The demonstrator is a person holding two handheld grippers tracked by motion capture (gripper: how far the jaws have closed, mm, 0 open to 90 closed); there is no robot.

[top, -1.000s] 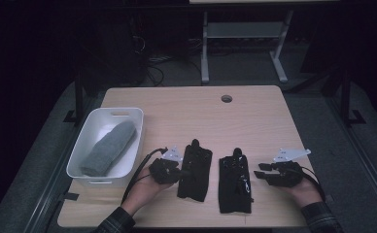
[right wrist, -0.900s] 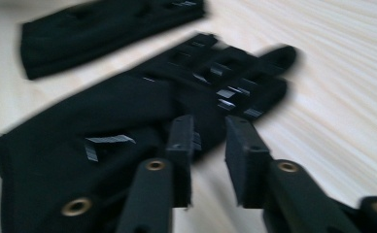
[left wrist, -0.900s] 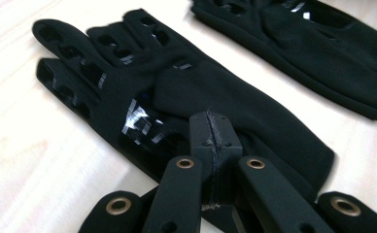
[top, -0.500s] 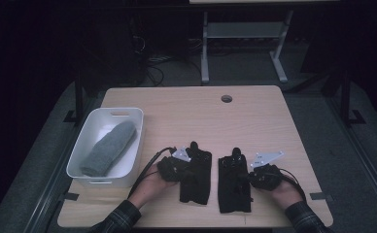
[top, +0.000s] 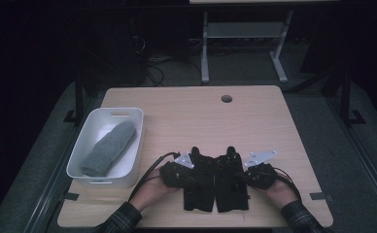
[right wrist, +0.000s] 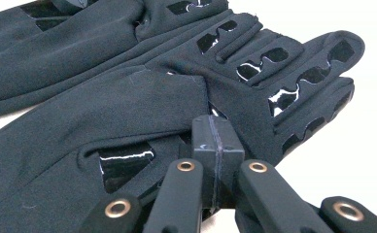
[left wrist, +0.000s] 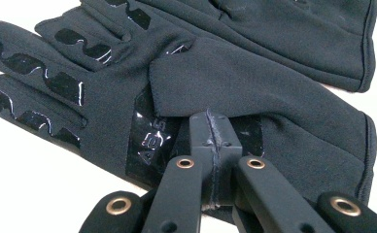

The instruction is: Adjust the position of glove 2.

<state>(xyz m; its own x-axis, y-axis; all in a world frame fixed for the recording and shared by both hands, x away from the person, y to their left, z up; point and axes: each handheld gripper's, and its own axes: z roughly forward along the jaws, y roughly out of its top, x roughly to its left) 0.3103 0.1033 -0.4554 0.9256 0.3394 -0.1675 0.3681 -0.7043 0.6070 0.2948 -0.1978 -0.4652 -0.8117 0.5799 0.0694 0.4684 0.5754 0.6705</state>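
With both gloves lying side by side on tabletop, right of white bin (top: pixel 87 145), I'm pressing closed L tongs (top: pixel 189 171) on left glove (top: pixel 199 182) & closed R tongs (top: pixel 245 175) on right glove (top: pixel 231 182), neither gripping fabric.

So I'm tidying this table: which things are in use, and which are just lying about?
In use: left glove, right glove, left gripper, right gripper.
Lying about: bin, towel.
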